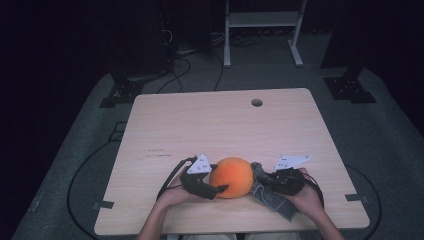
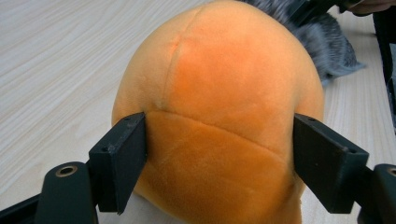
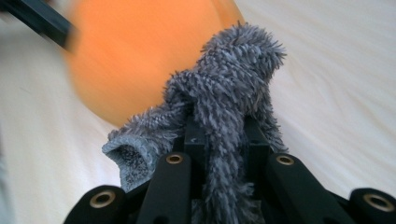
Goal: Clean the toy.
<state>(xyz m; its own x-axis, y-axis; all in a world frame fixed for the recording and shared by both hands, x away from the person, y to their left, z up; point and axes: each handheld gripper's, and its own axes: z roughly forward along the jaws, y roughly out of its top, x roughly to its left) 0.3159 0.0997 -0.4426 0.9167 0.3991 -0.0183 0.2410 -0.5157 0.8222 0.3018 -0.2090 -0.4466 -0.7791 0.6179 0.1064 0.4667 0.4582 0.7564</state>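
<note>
An orange plush ball (image 1: 231, 177) rests on the wooden table (image 1: 225, 120) near its front edge. My left gripper (image 1: 219, 186) holds it from the left. In the left gripper view the two black jaws press into both sides of the ball (image 2: 219, 93), so the left gripper (image 2: 219, 144) is shut on it. A grey fuzzy cloth (image 1: 270, 199) lies against the ball's right side. My right gripper (image 1: 264, 175) is shut on that cloth (image 3: 233, 79), which bunches up between the jaws of the right gripper (image 3: 224, 135). The ball (image 3: 135, 51) sits just beyond it.
A round hole (image 1: 257, 102) is cut in the table near its far edge. On the floor behind stand a white frame (image 1: 262, 20) and black stand bases (image 1: 349, 87), with cables (image 1: 177, 70) trailing. Bare tabletop stretches away beyond the ball.
</note>
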